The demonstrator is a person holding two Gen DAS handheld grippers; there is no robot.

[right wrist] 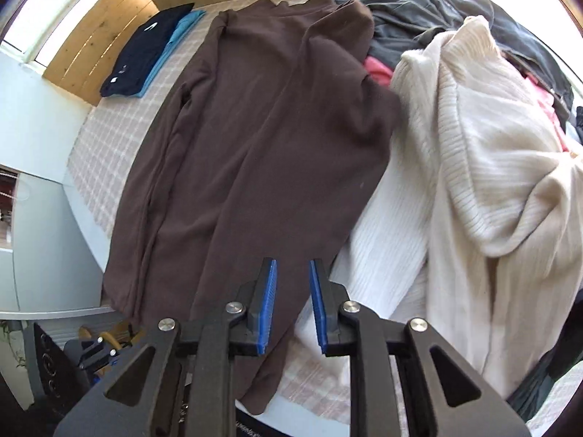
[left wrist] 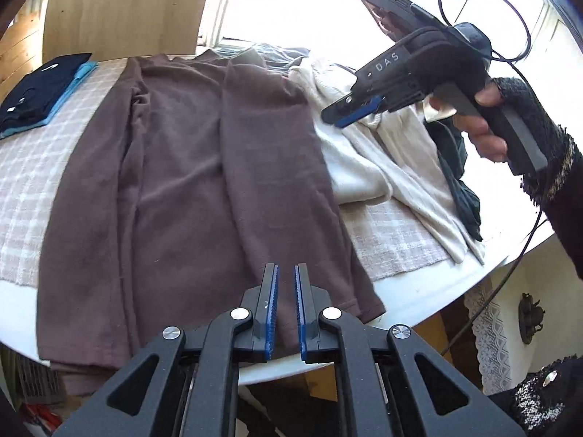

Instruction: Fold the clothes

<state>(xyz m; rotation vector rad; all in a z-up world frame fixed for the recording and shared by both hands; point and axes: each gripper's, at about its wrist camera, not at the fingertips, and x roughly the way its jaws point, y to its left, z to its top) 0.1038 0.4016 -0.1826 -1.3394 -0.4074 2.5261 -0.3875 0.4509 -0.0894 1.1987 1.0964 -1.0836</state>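
A brown long-sleeved top point(left wrist: 189, 167) lies spread flat on the checked cloth point(left wrist: 25, 167), its sleeves folded in over the body and its hem toward me. My left gripper point(left wrist: 286, 267) hovers over the hem's right part, jaws a narrow gap apart with nothing between them. A gloved hand point(left wrist: 484, 131) holds my right gripper point(left wrist: 333, 116) in the air above the cream sweater point(left wrist: 368, 160). In the right wrist view the right gripper point(right wrist: 293, 264) looks down over the brown top point(right wrist: 262, 127) near its right edge, slightly open and empty.
A folded navy garment on a blue one point(left wrist: 40, 87) is stacked at the far left point(right wrist: 145, 51). The cream ribbed sweater point(right wrist: 492, 153), dark clothes point(right wrist: 419, 7) and a pink piece point(right wrist: 377, 69) are heaped at the right. The white table edge point(left wrist: 419, 291) curves close by.
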